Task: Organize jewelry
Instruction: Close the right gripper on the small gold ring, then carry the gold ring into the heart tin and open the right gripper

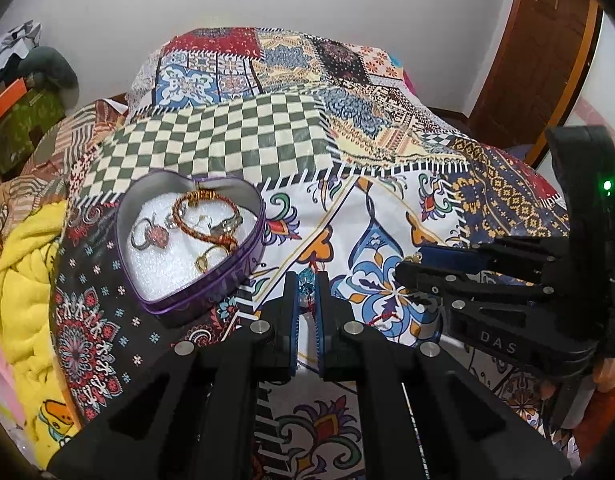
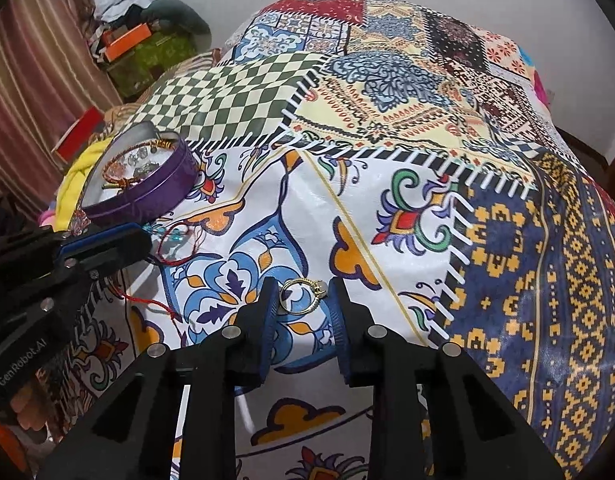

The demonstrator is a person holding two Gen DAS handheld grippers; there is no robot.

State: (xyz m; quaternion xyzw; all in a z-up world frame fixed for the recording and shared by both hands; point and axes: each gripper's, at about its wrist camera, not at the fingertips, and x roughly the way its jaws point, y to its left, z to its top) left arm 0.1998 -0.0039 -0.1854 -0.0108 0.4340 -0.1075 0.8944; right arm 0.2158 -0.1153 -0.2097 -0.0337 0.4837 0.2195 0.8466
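Sitting left of centre, heart-shaped tin (image 1: 195,240) is holding rings, braided bracelet (image 1: 199,216). Left gripper (image 1: 306,288) is pinching blue-bead bracelet (image 1: 306,285); right gripper (image 2: 303,298), jaws spread, is bracketing gold ring (image 2: 303,294).

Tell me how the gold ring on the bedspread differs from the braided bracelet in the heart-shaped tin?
The gold ring is a thin metal band with a pale stone; the braided bracelet is a thick orange-red cord loop. The ring lies loose on the patterned bedspread, between the open right tongs; the bracelet already sits inside the purple heart-shaped tin. The bracelet's loop looks larger. Both are round jewelry.
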